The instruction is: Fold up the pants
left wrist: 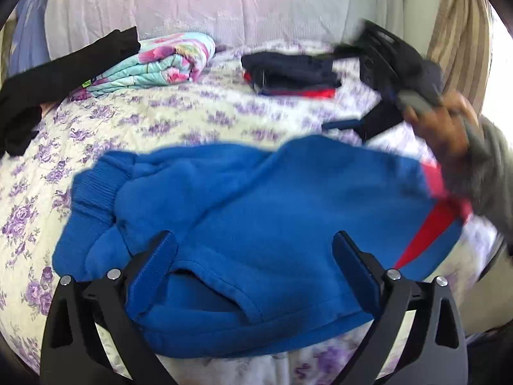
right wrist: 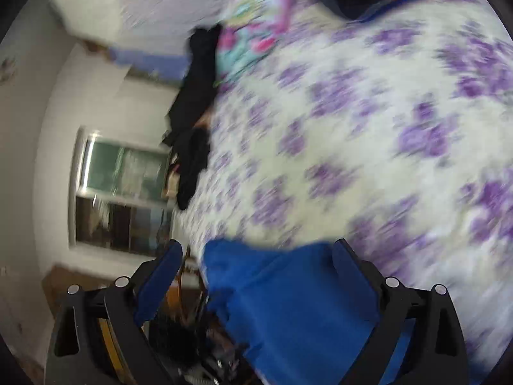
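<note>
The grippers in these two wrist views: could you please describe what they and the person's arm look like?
Each gripper, left and right, has black angular plastic arms with silver rivets and two fingers faced with blue pads. A yellow stripe shows low on the right one's body. The right hand emerges from a grey sleeve.

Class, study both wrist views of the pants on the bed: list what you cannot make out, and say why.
- Blue pants: near edge hidden in the left wrist view by the left gripper.
- Right gripper: motion-blurred there; its own view is smeared too.
- Dark folded clothes: too small and blurred to identify.
- Black garment: cut off at the left edge.
</note>
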